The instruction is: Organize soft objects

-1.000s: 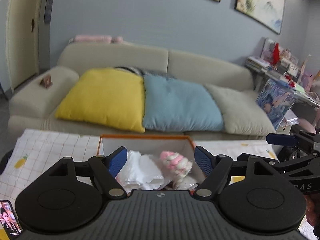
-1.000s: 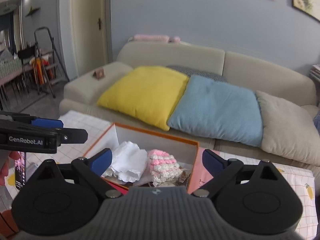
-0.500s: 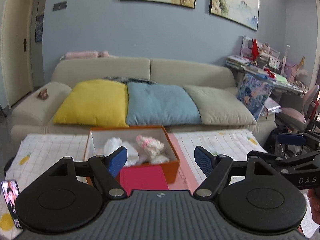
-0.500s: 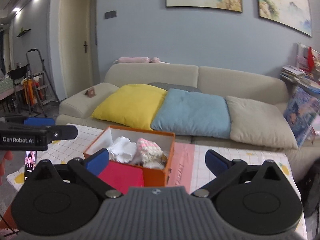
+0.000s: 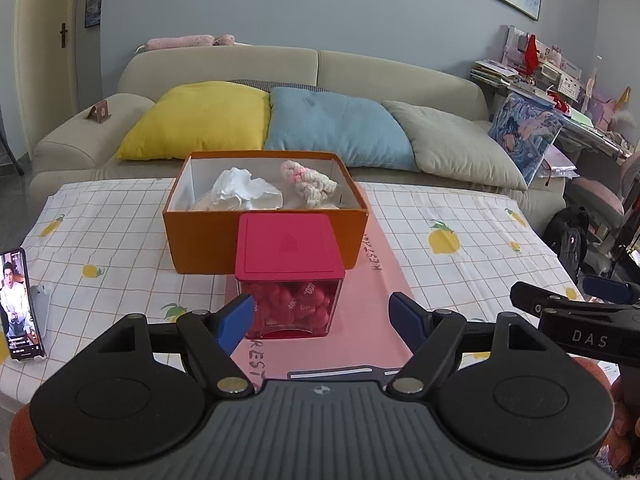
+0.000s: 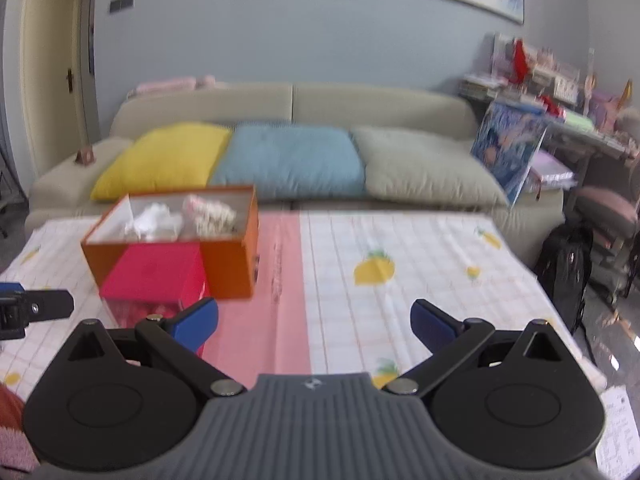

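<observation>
An orange box [image 5: 200, 236] [image 6: 228, 268] stands on the table and holds a crumpled white cloth [image 5: 240, 192] [image 6: 150, 218] and a pink-and-white knitted piece [image 5: 308, 182] [image 6: 208, 212]. A clear cube with a red lid [image 5: 290, 246] [image 6: 154, 270], full of red wrapped pieces, stands just in front of it. My left gripper [image 5: 322, 320] is open, well short of the cube, nothing between its blue pads. My right gripper [image 6: 314, 322] is open too, over the pink strip to the right of the cube, empty. Its tip shows at the right in the left wrist view.
The table wears a checked lemon-print cloth [image 5: 460, 240] with a pink strip [image 6: 280, 280] down the middle. A phone [image 5: 18, 304] stands at the left edge. Behind is a beige sofa [image 5: 360, 72] with yellow, blue and beige cushions. A cluttered desk [image 5: 560, 80] stands at the right.
Both grippers have drawn back from the orange box and sunk lower. The box now sits farther off, and the red-lidded cube has come fully into view. Both stay open.
</observation>
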{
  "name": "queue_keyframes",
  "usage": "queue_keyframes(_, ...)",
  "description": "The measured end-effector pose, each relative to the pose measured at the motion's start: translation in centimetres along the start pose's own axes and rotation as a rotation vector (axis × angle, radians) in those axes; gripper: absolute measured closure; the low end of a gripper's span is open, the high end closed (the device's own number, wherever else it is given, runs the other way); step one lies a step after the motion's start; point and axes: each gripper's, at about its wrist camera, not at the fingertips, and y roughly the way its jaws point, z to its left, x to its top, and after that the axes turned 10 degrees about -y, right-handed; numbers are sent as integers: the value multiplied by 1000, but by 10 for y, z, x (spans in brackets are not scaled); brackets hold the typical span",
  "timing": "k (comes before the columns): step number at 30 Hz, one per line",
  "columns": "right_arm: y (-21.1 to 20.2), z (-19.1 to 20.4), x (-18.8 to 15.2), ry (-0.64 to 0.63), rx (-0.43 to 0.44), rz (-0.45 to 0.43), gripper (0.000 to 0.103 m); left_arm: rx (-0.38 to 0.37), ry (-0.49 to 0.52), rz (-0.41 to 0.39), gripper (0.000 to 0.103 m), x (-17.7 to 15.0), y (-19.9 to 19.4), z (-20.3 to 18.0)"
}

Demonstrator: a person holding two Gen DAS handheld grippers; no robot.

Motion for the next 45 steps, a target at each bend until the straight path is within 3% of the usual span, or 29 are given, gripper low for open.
queue_keyframes(8, -10, 0, 1, -5, 4, -36, 3, 9, -22, 17, 13, -5, 0, 4)
queue_keyframes(45, -9, -1, -1, 9, 5, -15, 3, 10, -7, 51, 13, -9, 2, 1)
